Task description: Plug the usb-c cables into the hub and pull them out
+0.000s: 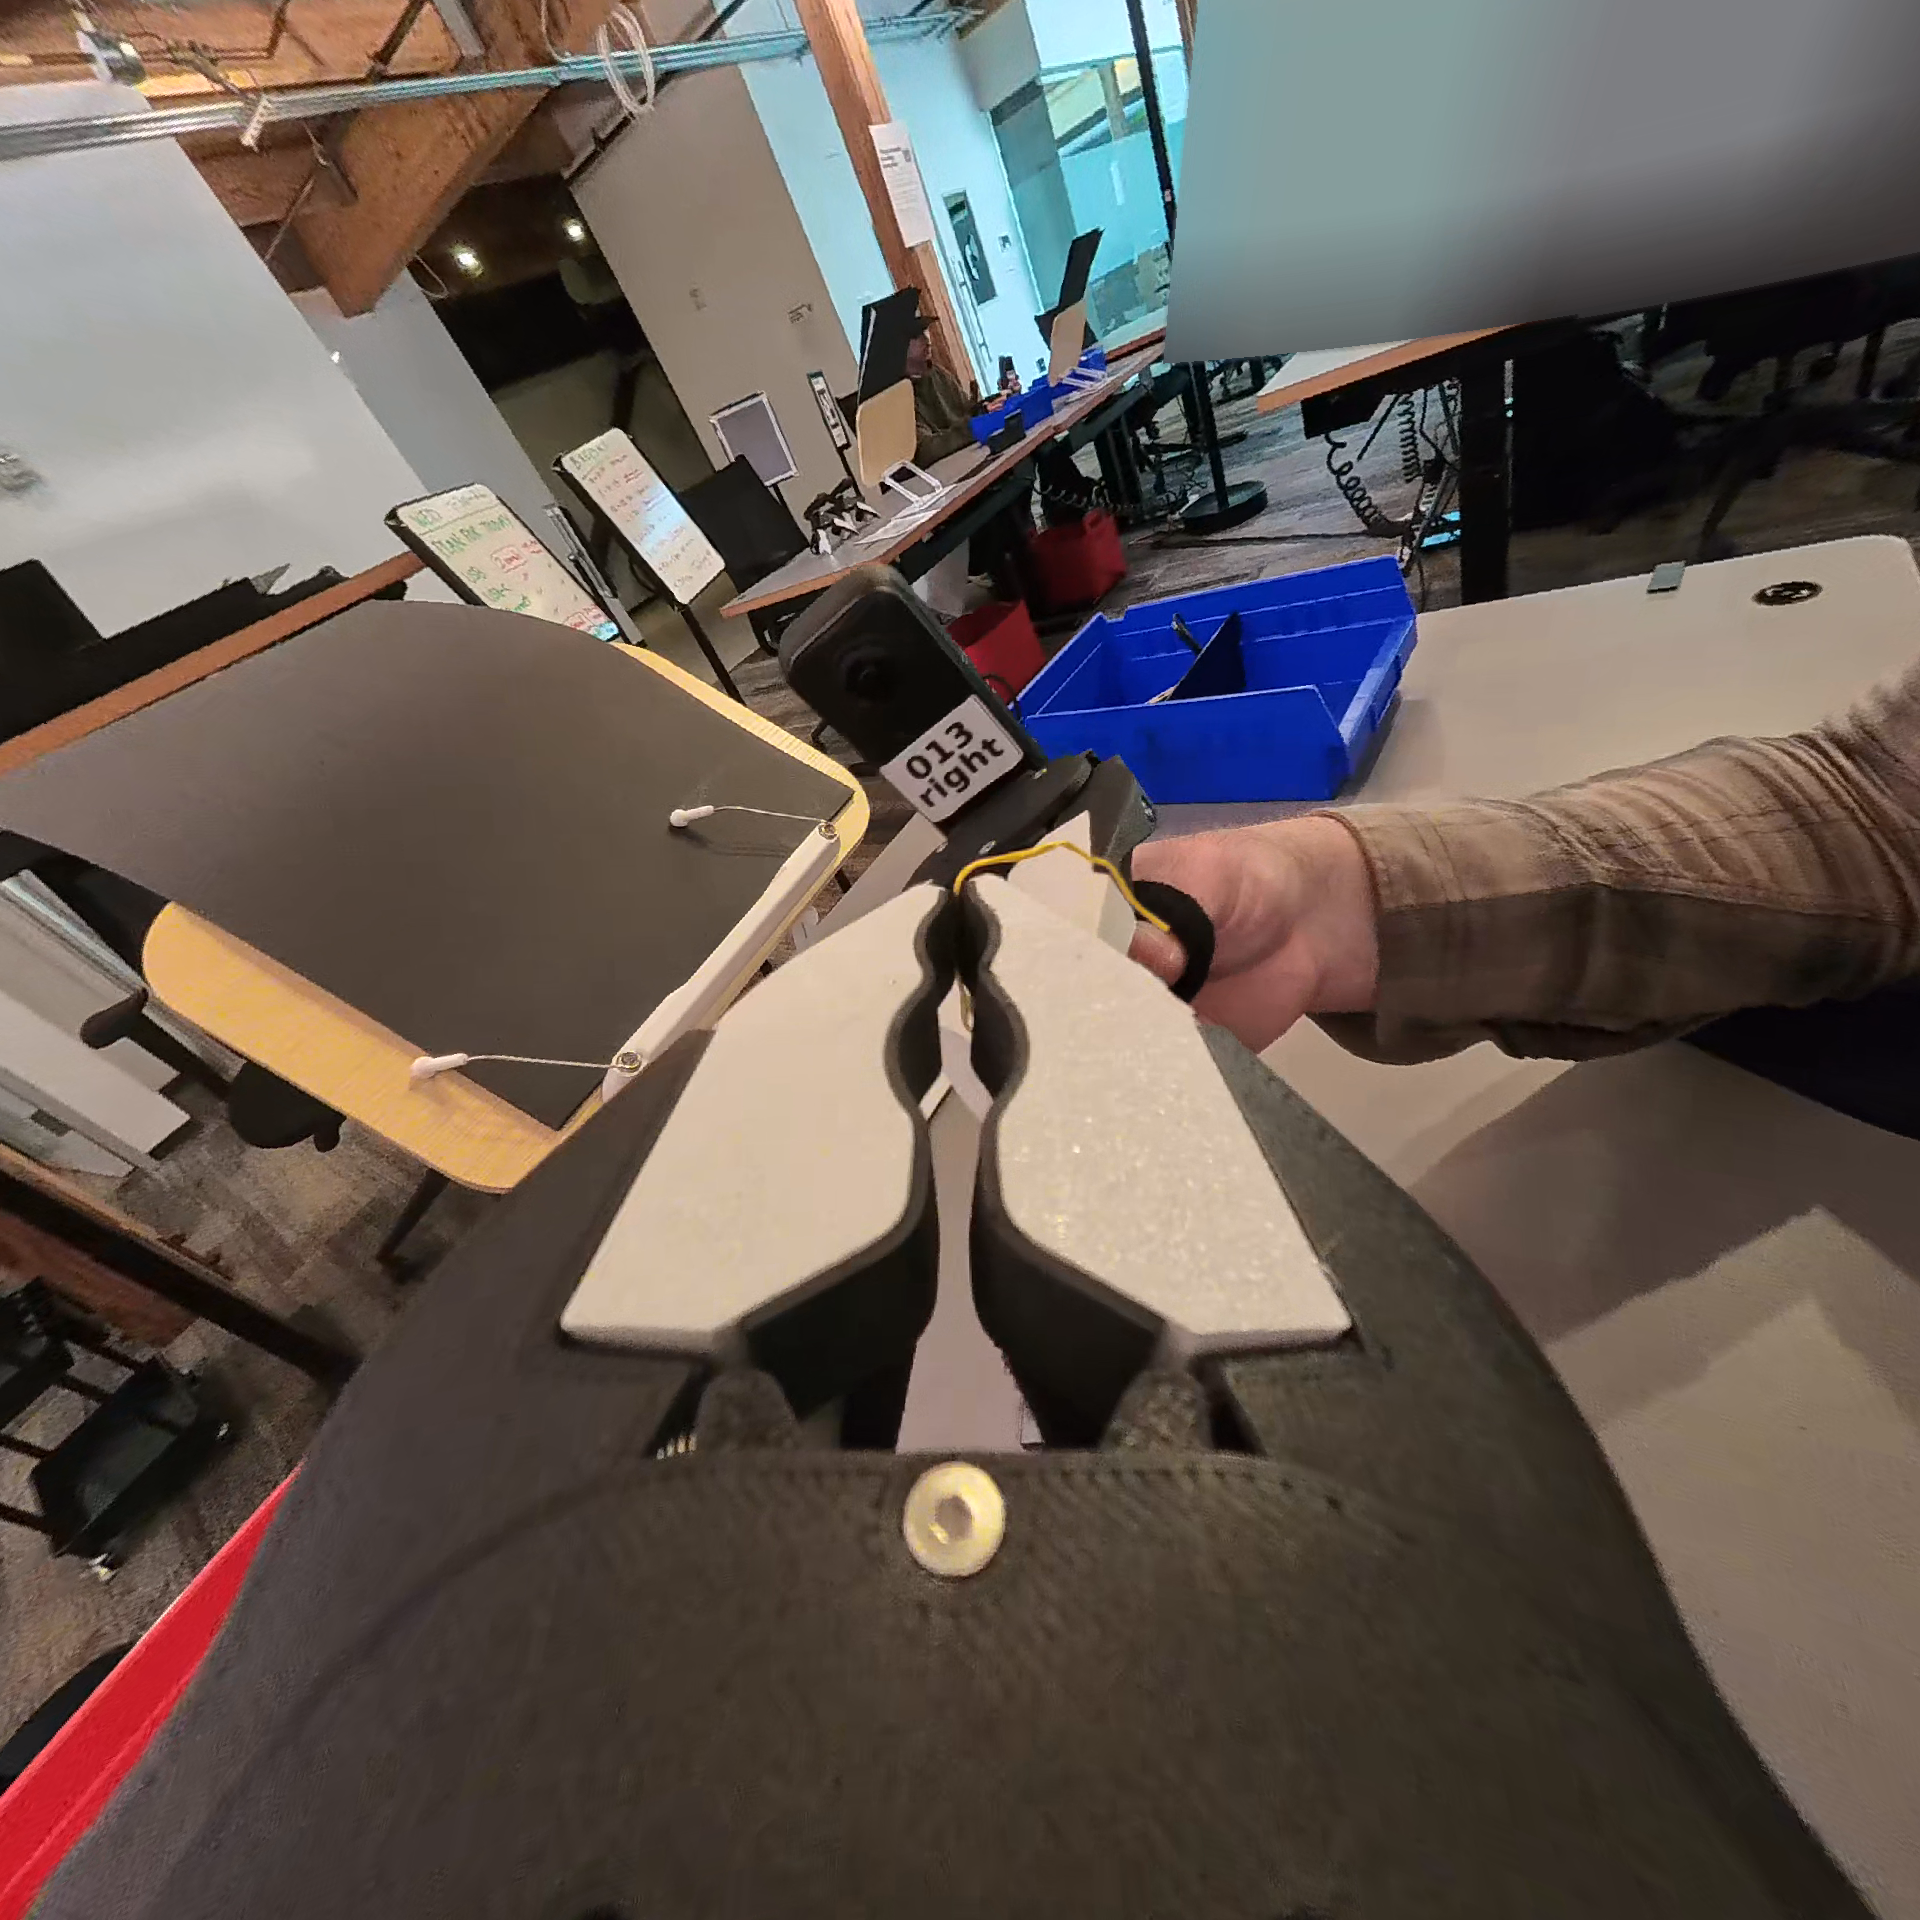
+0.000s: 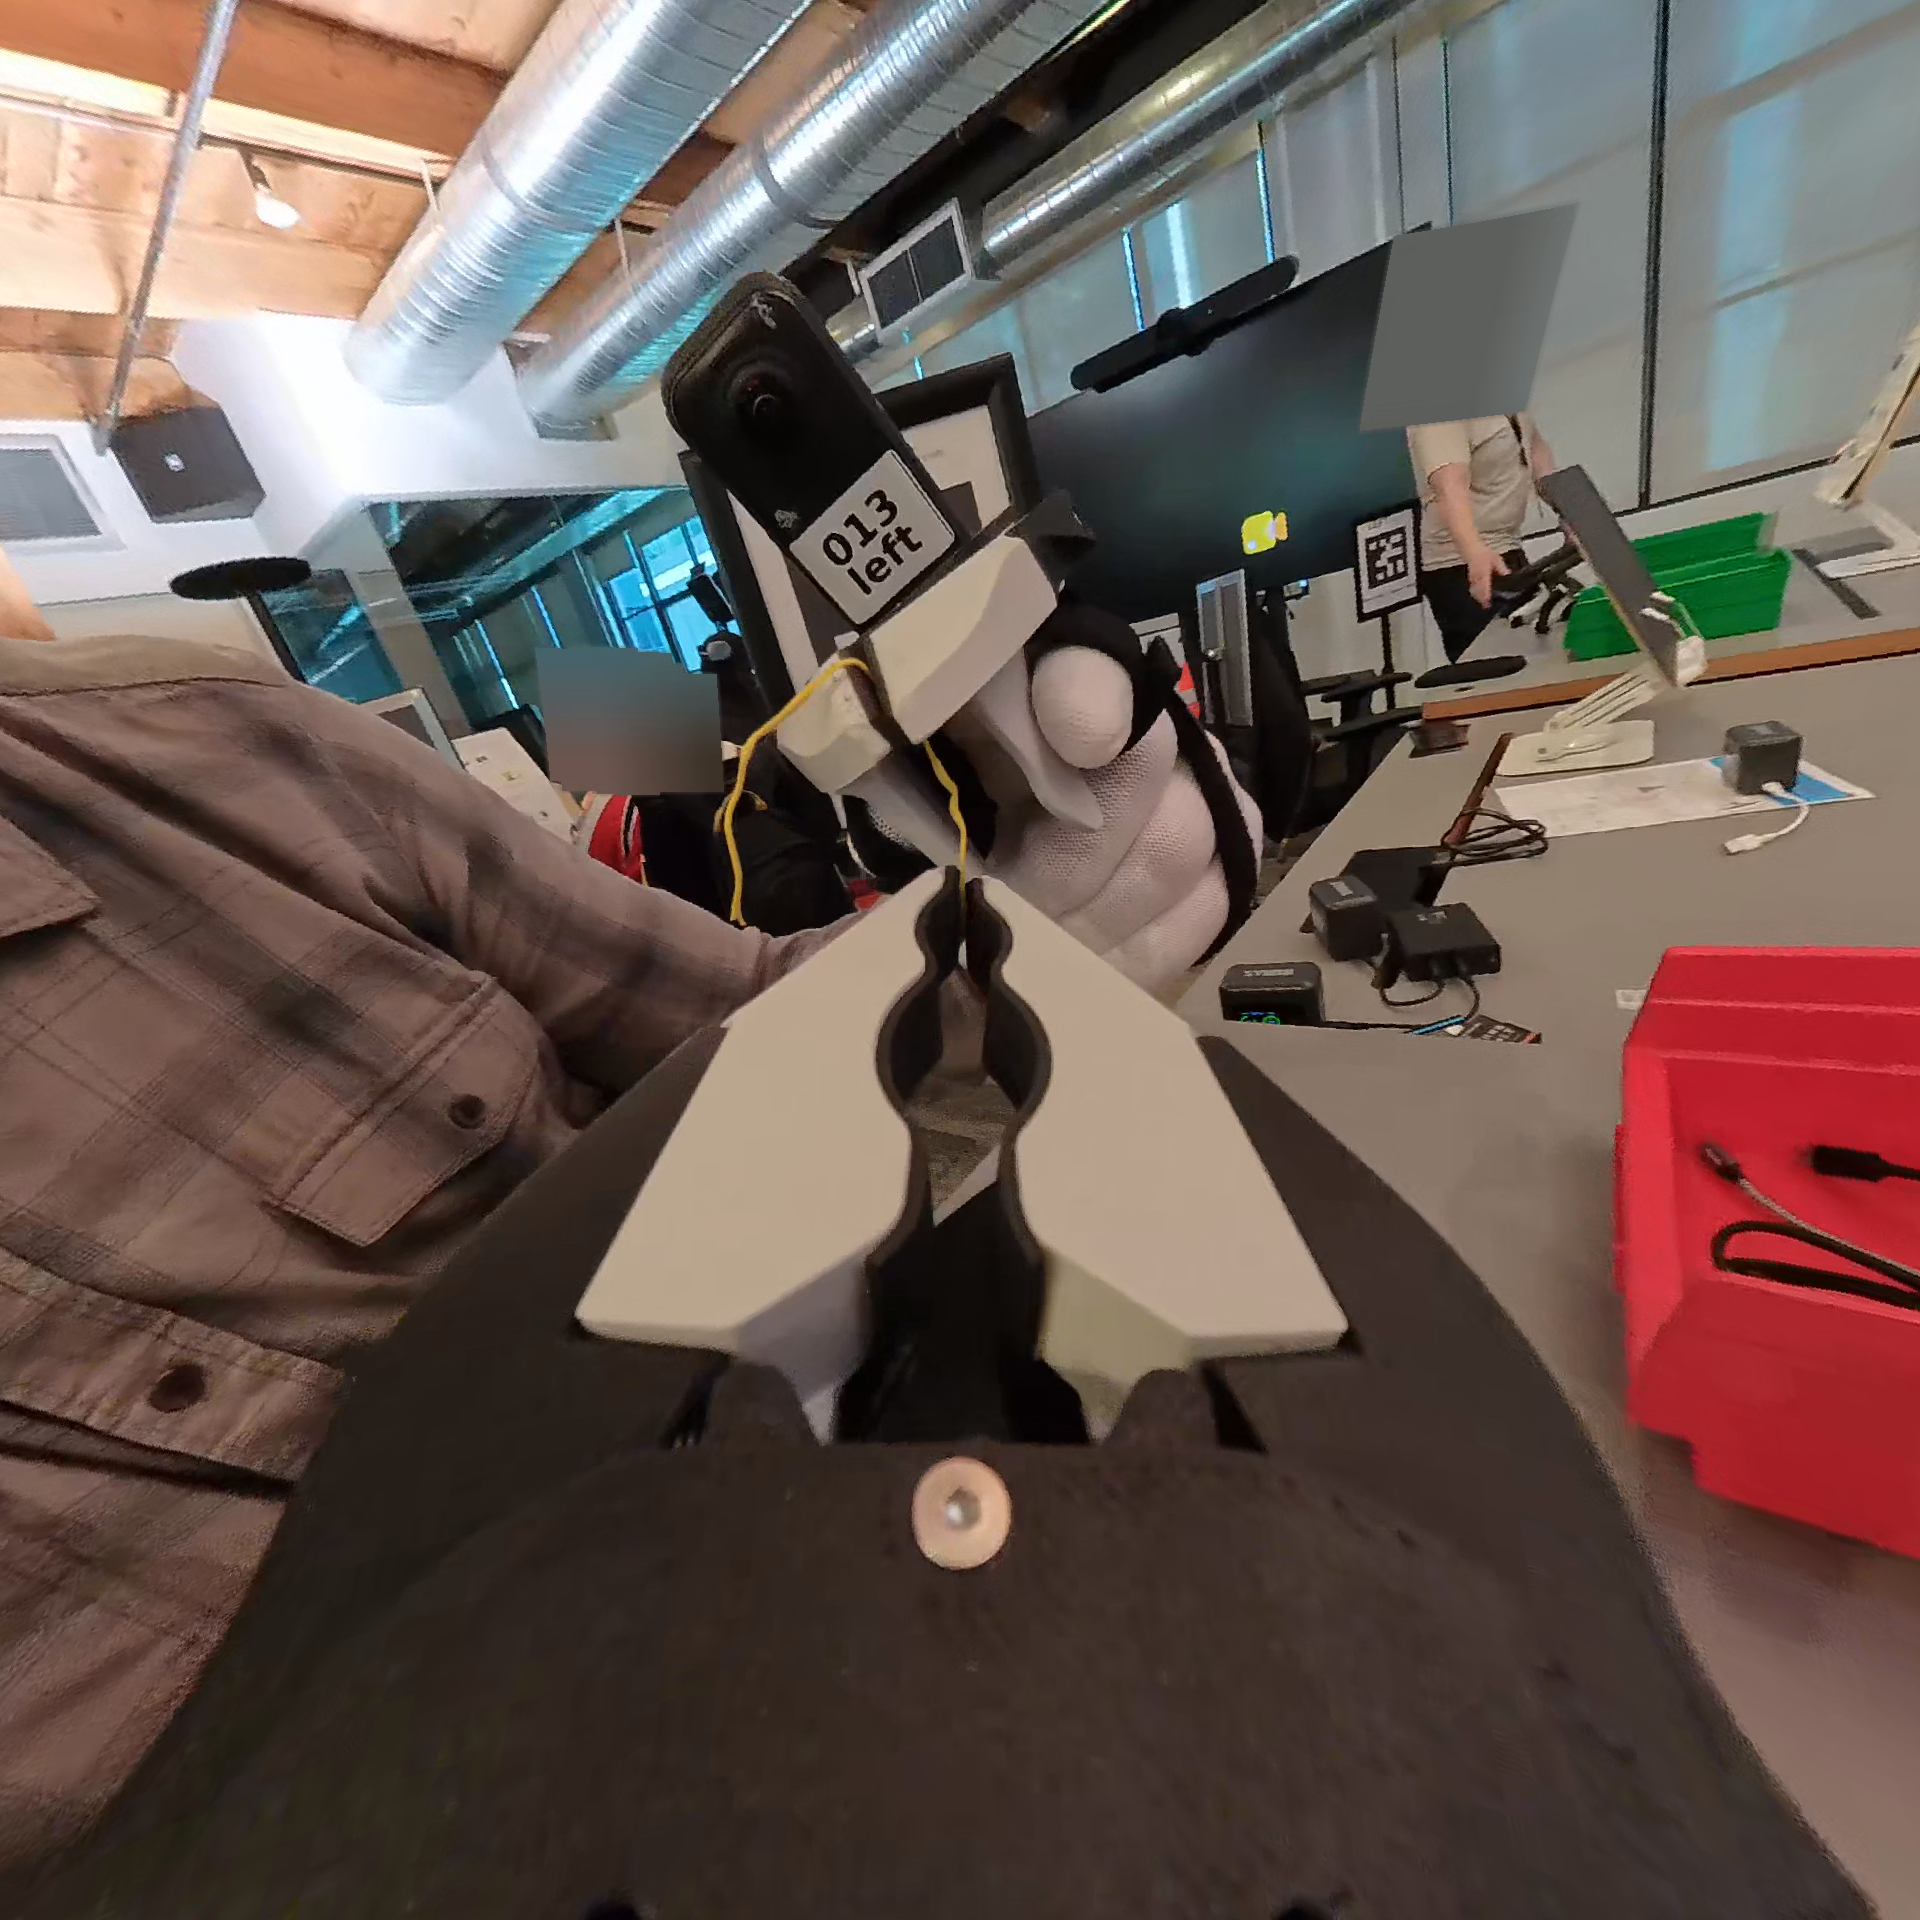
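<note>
Both grippers are raised above the grey table (image 2: 1507,1122) and face each other. My left gripper (image 1: 956,902) is shut on a thin yellow wire (image 1: 1064,845), which runs on between its pads. My right gripper (image 2: 961,891) is shut on the same yellow wire (image 2: 947,788), which enters at its fingertips. The wire arches across to the right gripper (image 1: 1081,883) in the left wrist view. In the right wrist view it passes the left gripper (image 2: 868,717) and hangs in a loop on the left. Black cables (image 2: 1808,1262) lie in a red bin (image 2: 1766,997).
Small black boxes with cables (image 2: 1444,935) sit on the table behind the grippers. A blue bin (image 1: 1195,748) stands on the table. A tilted black board (image 1: 416,831) with a white bar (image 1: 727,966) stands at the left. A person's sleeve (image 2: 260,987) is close at the left. The tips of one gripper are about 5 cm away from the tips of the other.
</note>
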Available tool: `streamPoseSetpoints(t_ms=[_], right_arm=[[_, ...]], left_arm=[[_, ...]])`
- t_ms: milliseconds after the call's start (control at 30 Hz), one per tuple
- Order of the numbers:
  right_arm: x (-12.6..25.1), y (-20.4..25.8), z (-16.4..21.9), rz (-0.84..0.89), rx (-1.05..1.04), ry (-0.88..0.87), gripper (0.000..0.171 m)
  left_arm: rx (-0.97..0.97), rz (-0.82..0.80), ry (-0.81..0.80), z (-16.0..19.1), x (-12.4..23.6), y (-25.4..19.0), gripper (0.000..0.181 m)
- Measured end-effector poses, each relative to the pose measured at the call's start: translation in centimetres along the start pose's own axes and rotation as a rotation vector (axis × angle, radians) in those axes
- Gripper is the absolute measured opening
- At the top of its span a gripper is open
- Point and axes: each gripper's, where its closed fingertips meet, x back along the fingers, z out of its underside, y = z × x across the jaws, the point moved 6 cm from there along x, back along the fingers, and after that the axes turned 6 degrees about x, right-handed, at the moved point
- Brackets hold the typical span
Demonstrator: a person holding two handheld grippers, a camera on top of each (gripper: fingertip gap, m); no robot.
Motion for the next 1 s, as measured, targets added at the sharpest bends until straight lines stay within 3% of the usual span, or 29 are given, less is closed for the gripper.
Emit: streamPoseSetpoints(t_ms=[200,300,433,533,700,900,1000], right_arm=[[0.3,-0.1,-0.5,0.105,0.079,0.04,0.0],[1.0,-0.5,-1.1,0.199,0.129,0.039,0.0],[2.3,-0.9,-1.5,0.323,0.224,0.115,0.0],[3.6,-1.3,-1.8,0.392,0.266,0.152,0.0],[5.6,-1.8,-2.1,0.444,0.292,0.171,0.0],[6.9,-2.8,-0.9,0.526,0.401,0.297,0.0],[7.1,-3.1,-0.5,0.539,0.411,0.331,0.0]], left_arm=[[0.012,-0.004,0.0,0.2,0.2,0.3,0.002],[0.042,-0.025,0.023,0.4,0.4,0.7,0.022],[0.107,-0.068,0.065,1.3,1.2,1.1,0.035],[0.166,-0.068,0.187,4.0,1.5,0.1,0.041],[0.196,-0.032,0.579,12.0,1.0,-3.7,0.076],[0.284,-0.044,0.682,16.2,1.5,-5.8,0.078],[0.312,-0.021,0.82,18.6,1.5,-7.0,0.096]])
